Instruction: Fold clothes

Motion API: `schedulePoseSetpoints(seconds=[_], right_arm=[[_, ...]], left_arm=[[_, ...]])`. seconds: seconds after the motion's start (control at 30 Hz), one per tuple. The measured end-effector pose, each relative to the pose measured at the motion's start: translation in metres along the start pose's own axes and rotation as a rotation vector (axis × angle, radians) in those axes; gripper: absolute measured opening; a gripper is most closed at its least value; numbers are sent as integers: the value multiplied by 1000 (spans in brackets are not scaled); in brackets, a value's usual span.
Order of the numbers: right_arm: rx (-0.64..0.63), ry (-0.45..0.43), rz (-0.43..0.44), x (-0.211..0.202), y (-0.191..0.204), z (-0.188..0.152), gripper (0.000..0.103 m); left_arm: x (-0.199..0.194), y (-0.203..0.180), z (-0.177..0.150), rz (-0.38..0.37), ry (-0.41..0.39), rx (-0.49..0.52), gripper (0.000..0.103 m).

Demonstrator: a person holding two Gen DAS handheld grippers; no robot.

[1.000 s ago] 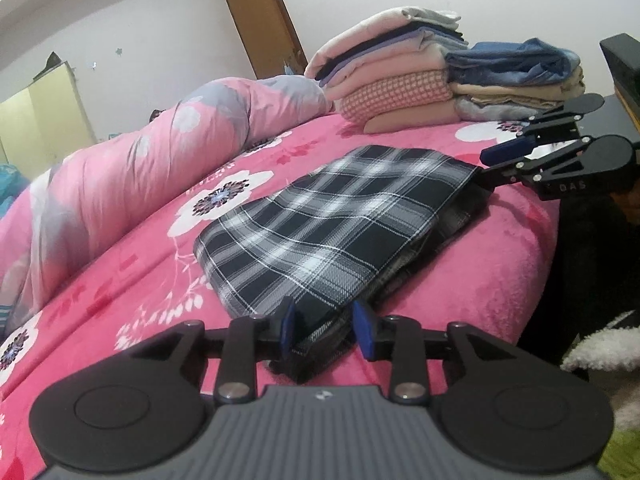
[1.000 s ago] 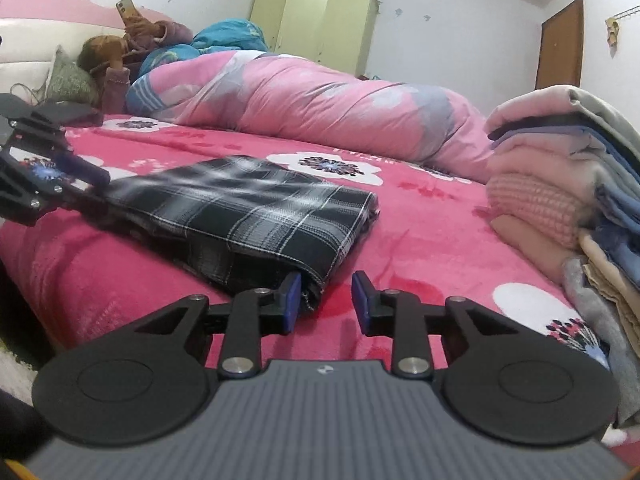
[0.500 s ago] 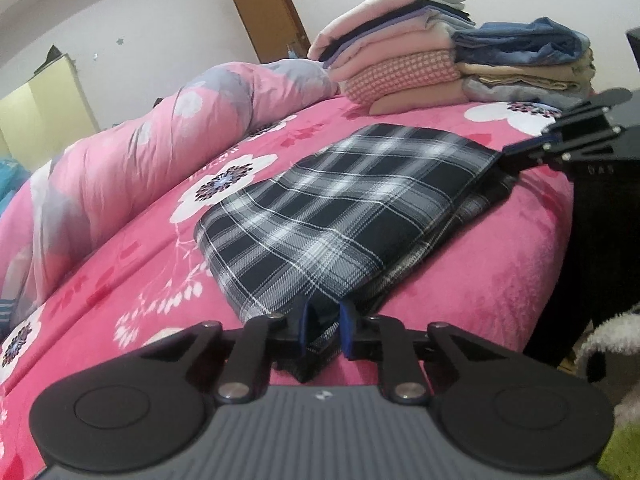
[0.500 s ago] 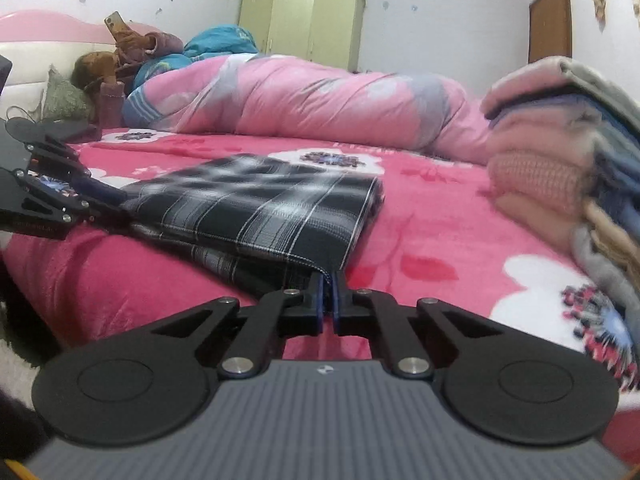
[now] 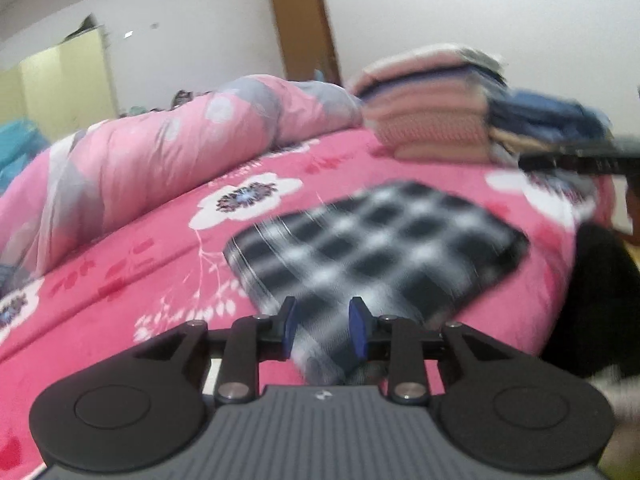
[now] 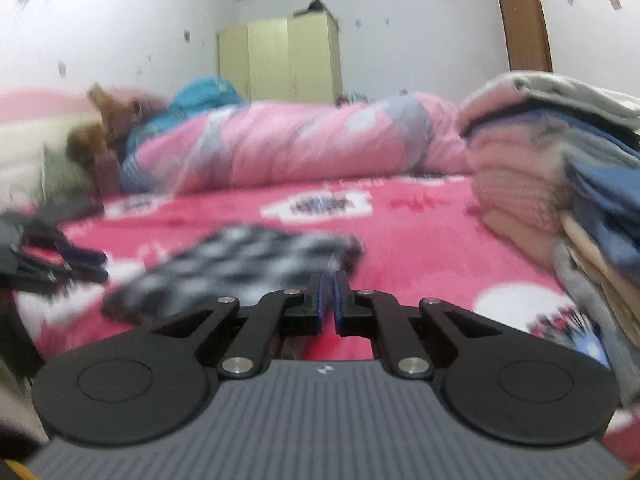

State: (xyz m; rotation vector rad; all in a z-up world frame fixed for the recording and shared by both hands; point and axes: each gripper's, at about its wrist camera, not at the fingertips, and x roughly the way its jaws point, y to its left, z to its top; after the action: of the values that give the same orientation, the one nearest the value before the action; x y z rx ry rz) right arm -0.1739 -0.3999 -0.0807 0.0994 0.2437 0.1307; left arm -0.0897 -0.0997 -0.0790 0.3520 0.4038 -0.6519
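The folded checked cloth [image 5: 380, 248] lies flat on the pink bed [image 5: 120, 292], close to the bed's near edge. The left gripper [image 5: 323, 326] sits at the cloth's near corner. Its fingers have just been opening, and they stand a little apart with cloth between them, not squeezing it. The right gripper [image 6: 329, 300] is pressed almost shut at the other near corner; the blur hides whether it pinches cloth. A stack of folded clothes [image 6: 560, 184] fills the bed's right side. Bare pink bed lies between the cloth and the rolled quilt [image 6: 300, 144].

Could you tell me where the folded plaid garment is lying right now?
In the left wrist view the plaid garment lies on the pink bedspread near its front edge, ahead of the stacked clothes.
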Motion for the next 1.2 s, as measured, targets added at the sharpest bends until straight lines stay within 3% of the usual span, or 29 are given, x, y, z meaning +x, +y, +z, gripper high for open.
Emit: schedulePoseSetpoints(seconds=[0.1, 0.2, 0.27, 0.43, 0.57, 0.63, 0.73, 0.8, 0.97, 1.1, 1.2], right_arm=[[29, 21, 37, 24, 8, 4, 5], [30, 184, 5, 53, 18, -17, 4], [8, 230, -22, 61, 22, -30, 4], [-43, 218, -61, 56, 23, 6, 5], [-16, 136, -67, 67, 21, 36, 5], [1, 133, -59, 81, 19, 37, 5], [19, 303, -57, 115, 15, 3, 6], [47, 261, -55, 110, 13, -11, 6], [103, 262, -39, 107, 4, -10, 7], [124, 243, -46, 104, 5, -13, 7], [103, 242, -51, 104, 8, -12, 7]], left_arm=[[22, -5, 9, 7, -3, -21, 35], [46, -11, 3, -19, 60, -46, 36], [54, -11, -4, -27, 81, -78, 36], [57, 0, -8, -47, 87, -136, 45], [59, 8, -9, -67, 95, -175, 47], [58, 10, -9, -73, 96, -182, 48], [56, 15, -8, -83, 100, -190, 51], [54, 24, 0, -96, 105, -185, 52], [63, 58, 26, -117, 77, -253, 62], [106, 71, 33, -103, 218, -367, 64], [130, 65, 28, -89, 324, -385, 68]])
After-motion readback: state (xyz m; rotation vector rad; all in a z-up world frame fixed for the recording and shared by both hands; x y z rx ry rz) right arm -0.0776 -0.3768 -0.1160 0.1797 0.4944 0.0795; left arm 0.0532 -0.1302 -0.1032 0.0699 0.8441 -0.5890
